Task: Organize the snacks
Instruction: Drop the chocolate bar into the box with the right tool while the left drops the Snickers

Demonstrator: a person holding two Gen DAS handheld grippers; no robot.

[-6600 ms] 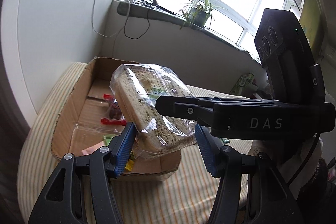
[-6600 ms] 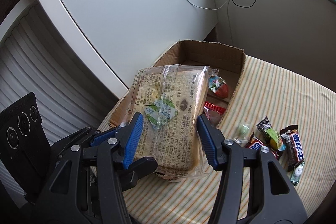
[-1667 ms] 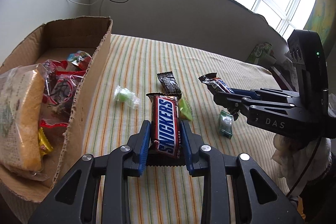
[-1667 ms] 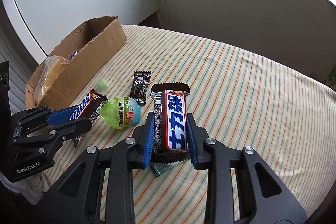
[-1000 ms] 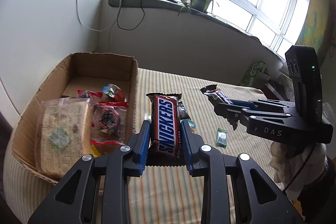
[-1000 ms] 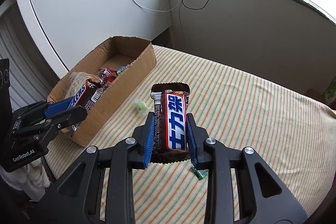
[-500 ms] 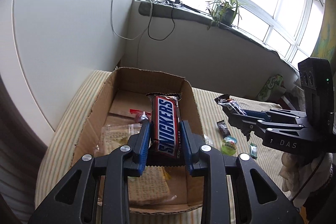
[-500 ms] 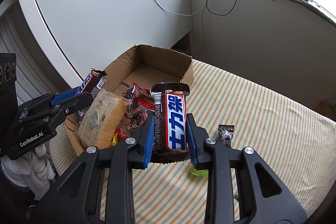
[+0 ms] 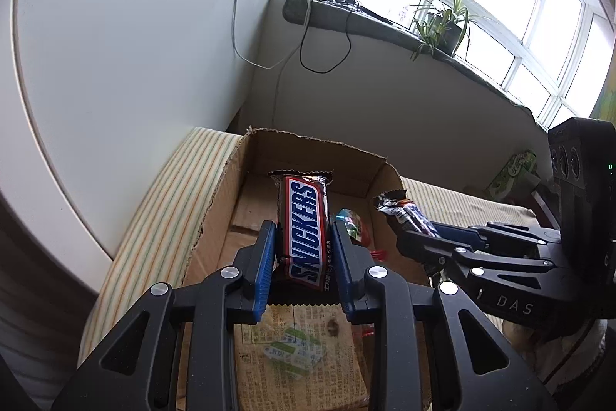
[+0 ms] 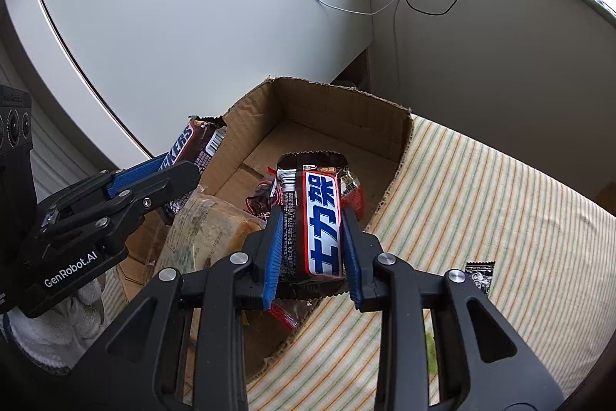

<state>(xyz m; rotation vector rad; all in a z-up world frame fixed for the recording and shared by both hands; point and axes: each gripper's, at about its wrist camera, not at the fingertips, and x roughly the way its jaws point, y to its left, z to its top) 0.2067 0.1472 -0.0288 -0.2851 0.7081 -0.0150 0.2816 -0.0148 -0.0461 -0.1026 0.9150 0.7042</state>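
cardboard is seen in the left wrist view: a box (image 9: 308, 156) on a striped cloth (image 9: 161, 218). the snickers bar (image 9: 306, 234) is squeezed tight by the left gripper (image 9: 304, 264), above the bread pack (image 9: 296, 353) lying in the box. in the right wrist view, a second bar (image 10: 317, 222) is clamped by the right gripper (image 10: 312, 260) over the box's near edge. if it is let go here, it could be bumped by the edge and dropped outside. a small dark candy (image 10: 479, 274) is left on the cloth.

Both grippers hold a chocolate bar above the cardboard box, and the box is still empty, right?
Not empty. The left wrist view shows a bread pack and small sweets already in the cardboard box. Each gripper, left and right, does hold a bar over it.
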